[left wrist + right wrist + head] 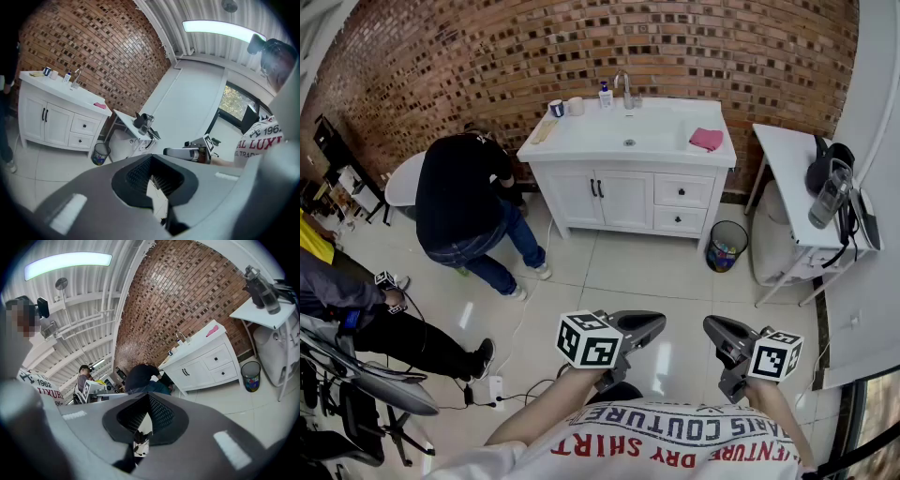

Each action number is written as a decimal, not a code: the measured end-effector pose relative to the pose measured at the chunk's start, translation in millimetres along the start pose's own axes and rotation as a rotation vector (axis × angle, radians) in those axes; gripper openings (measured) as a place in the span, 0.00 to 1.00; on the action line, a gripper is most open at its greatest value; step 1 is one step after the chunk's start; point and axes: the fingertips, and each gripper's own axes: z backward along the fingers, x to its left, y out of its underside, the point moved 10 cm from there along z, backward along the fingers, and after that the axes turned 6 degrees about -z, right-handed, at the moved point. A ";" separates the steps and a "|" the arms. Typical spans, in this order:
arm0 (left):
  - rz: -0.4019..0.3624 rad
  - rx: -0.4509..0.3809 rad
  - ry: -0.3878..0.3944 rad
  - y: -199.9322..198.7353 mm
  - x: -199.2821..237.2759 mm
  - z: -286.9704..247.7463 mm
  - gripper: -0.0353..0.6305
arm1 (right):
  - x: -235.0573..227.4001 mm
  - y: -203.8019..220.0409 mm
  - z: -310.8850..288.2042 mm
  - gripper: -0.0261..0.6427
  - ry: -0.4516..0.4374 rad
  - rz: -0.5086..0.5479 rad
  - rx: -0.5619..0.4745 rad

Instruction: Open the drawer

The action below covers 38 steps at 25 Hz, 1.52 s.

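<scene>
A white vanity cabinet [623, 199] stands against the brick wall, far across the tiled floor. At its right side are two closed drawers with dark knobs, the upper drawer [682, 191] above the lower drawer [679, 220]. The same upper drawer [85, 125] [219, 357] appears small in both gripper views. My left gripper [649, 324] and right gripper [716, 329] are held close to my body, well short of the cabinet. In the left gripper view my left gripper [152, 183] is shut with nothing in it. My right gripper [147, 417] is also shut and holds nothing.
A person in black [464, 202] bends down just left of the cabinet. A waste bin [727, 246] stands at its right, then a white side table [792, 169] with a bottle and bag. Another person [356, 314] and cables [492, 389] are at the left. A pink cloth [706, 139] lies on the countertop.
</scene>
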 end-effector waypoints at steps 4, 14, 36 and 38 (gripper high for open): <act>-0.004 0.009 0.003 -6.1 19.5 5.7 0.03 | -0.3 0.5 -23.7 0.05 -0.030 -0.045 -0.031; 0.045 -0.020 -0.019 -34.0 119.1 -0.2 0.03 | -41.5 -45.2 -103.5 0.05 -0.039 -0.020 0.039; 0.057 0.118 0.026 -198.9 485.5 -68.6 0.03 | -194.9 -266.6 -386.8 0.05 0.104 0.014 0.041; 0.067 0.137 0.035 -199.9 496.3 -80.2 0.03 | -209.3 -271.6 -391.4 0.05 0.110 0.000 0.038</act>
